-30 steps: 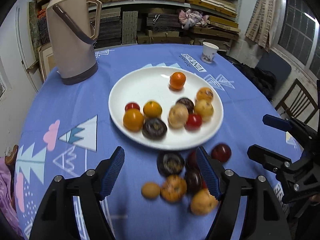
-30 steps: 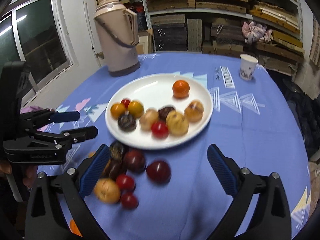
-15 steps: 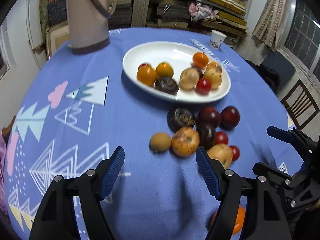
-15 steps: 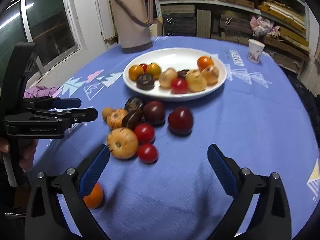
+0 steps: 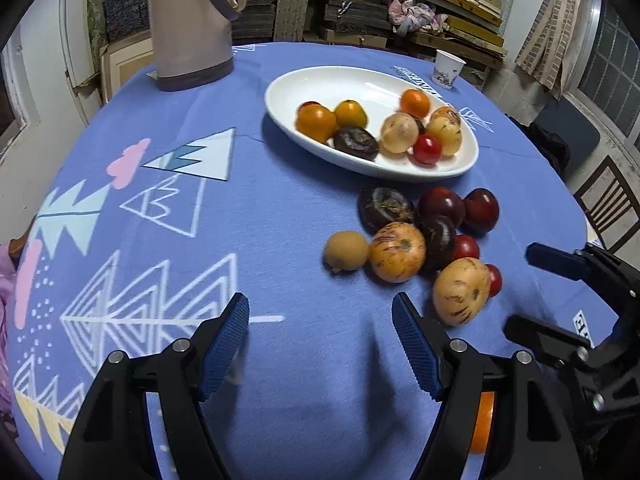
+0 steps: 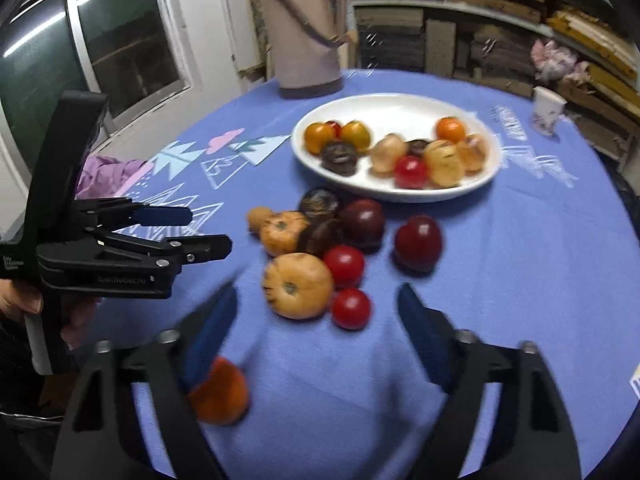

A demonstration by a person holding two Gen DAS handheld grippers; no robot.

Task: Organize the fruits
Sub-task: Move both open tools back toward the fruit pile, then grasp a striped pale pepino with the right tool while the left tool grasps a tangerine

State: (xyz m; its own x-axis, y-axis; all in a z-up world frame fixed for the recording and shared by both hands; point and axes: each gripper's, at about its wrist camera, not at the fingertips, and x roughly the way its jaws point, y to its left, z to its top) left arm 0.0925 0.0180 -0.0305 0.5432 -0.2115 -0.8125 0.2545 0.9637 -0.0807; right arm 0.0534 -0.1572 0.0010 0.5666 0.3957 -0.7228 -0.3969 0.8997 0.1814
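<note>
**Both grippers backed off, sorting roughly half done**

Pulled back since a second ago: both cameras sit farther from the plate, and a lone orange fruit (image 6: 218, 396) is now in frame at the near table edge.

Near: right gripper (image 6: 316, 334) jaws spread, nothing between them; the orange sits just beside and partly behind its left finger, not gripped. Left gripper (image 5: 320, 340) also spread wide and empty over bare blue tablecloth (image 5: 160, 152).

Mid: loose pile (image 5: 420, 240) on the cloth, just short of the plate, around ten pieces. Yellowish striped ones, dark purple ones, dark red plums, small red tomatoes, one small tan fruit (image 5: 346, 251). Most touch each other; one dark red plum (image 6: 418, 243) sits slightly apart on the right.

Far: white plate (image 5: 360, 80) holds about nine fruits, bunched toward its near side, far half bare. Behind it: thermos (image 5: 190, 24), paper cup (image 5: 449, 69).

Judgement: about half is plated. Left to move: the pile plus the stray orange. Right gripper is closest to that orange, so it is the likely next pick.
</note>
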